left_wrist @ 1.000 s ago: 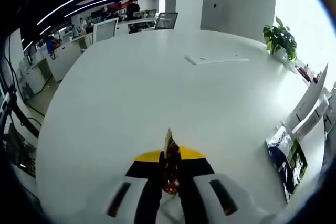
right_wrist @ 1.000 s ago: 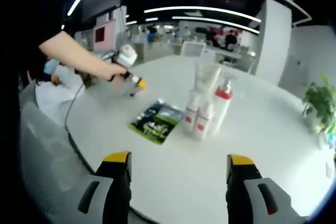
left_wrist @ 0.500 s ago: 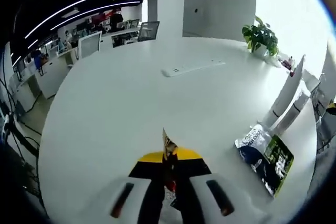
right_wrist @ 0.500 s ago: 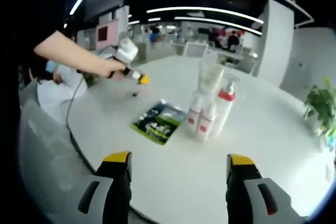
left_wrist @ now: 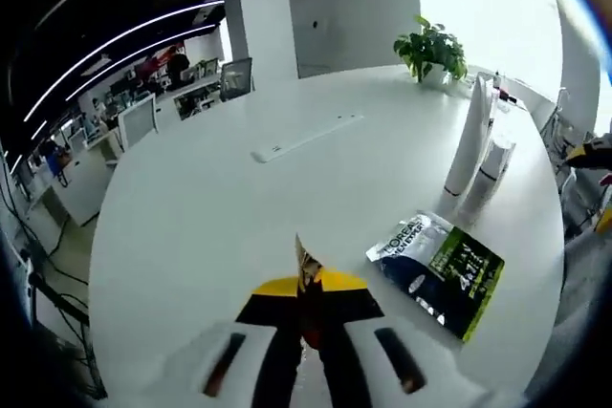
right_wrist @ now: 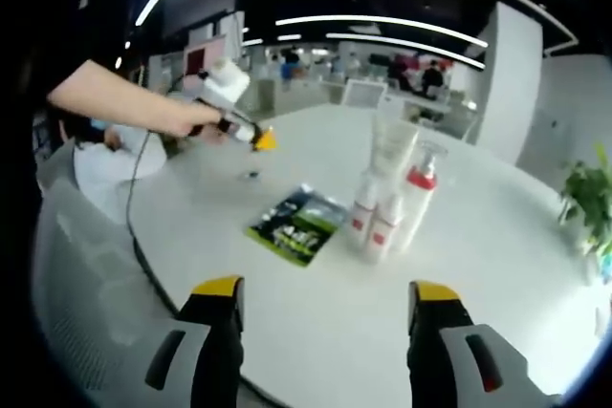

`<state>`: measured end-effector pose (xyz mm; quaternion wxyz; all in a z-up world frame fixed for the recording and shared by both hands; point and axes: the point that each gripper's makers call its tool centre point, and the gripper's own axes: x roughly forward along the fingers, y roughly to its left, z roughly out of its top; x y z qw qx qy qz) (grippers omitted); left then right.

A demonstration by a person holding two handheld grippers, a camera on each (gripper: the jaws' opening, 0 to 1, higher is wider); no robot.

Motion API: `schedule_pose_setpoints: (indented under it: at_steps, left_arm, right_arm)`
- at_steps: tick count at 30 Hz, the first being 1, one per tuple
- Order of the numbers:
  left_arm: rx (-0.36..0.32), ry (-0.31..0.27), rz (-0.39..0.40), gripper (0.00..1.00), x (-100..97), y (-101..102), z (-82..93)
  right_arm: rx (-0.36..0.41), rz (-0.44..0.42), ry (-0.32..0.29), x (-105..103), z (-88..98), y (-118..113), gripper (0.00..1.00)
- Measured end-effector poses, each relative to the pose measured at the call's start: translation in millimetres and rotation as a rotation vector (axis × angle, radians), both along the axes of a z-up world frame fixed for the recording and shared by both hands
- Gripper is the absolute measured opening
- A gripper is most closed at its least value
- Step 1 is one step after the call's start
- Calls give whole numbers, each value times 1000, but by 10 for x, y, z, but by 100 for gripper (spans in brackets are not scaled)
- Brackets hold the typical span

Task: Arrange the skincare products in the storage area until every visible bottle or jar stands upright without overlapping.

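The left gripper (left_wrist: 308, 305), clamped on a small sachet (left_wrist: 306, 269), sits left of the flat green pouch (right_wrist: 297, 225) and upright bottles (right_wrist: 390, 200); the right gripper (right_wrist: 325, 305) gapes empty, farther off.

left gripper (left_wrist: 308, 308) at bottom centre of frame, yellow-tipped black jaws pressed together on a small red and gold sachet (left_wrist: 307, 279) sticking up between them. Round white table (left_wrist: 239, 207) across the middle. Green, black and silver pouch (left_wrist: 436, 272) lies flat at lower right. Tall white tube (left_wrist: 471, 137) and shorter white bottle (left_wrist: 493, 161) stand upright just beside each other at right, above the pouch. White power strip (left_wrist: 306, 138) at upper centre. Potted plant (left_wrist: 431, 47) at top right table edge. Office desks and chairs at upper left
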<state>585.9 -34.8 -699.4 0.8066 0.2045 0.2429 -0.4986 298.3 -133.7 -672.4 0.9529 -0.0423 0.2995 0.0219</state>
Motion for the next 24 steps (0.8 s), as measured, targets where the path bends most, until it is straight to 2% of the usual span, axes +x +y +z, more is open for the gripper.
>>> schedule_pose_setpoints:
  at_steps: [7, 11, 17, 24]
  left_arm:
    - [-51, -11, -39, 1, -414, 30, 218]
    - [-64, -13, -48, 1, -639, 94, 283]
    - [-70, -14, -55, 1, -982, 217, 315]
    - [-93, 40, -53, 1, -1496, 325, 266]
  right_arm:
    - [3, 46, 2, 11, 0, 99, 65]
    - [11, 56, -3, 10, 13, 123, 61]
    - [21, 77, -20, 18, 47, 170, 57]
    - [41, 136, -33, 31, 91, 320, 49]
